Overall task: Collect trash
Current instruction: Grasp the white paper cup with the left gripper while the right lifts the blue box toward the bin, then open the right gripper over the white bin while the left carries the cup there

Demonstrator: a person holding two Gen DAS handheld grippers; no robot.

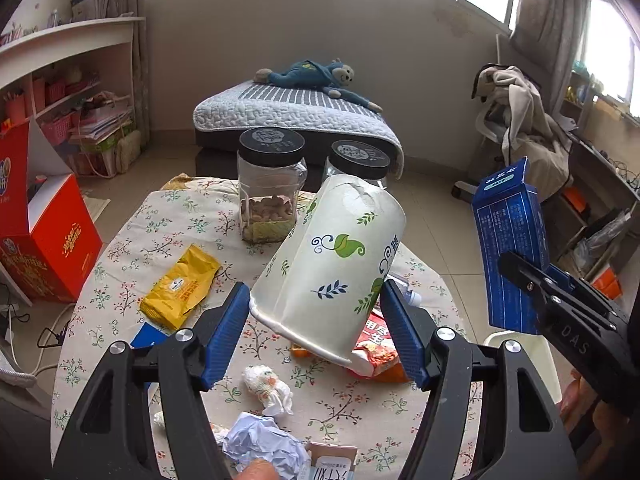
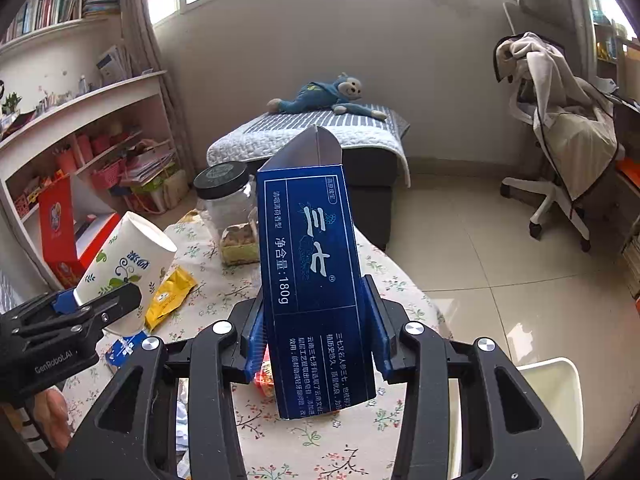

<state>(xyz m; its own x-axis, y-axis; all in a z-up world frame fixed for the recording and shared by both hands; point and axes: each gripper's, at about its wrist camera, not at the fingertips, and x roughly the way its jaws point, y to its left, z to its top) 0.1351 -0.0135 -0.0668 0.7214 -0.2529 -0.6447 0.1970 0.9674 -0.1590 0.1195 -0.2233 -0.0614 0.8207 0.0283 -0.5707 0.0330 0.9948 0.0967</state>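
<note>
Left tongs (image 1: 316, 336) clamping white leaf-printed paper cup (image 1: 332, 264), right tongs (image 2: 316, 332) clamping blue cardboard box (image 2: 316, 280), long axes toward twelve o'clock.

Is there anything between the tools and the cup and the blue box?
Nothing: the left tool is already clamped on the paper cup, and the right tool on the blue box, both lifted above the table.
</note>
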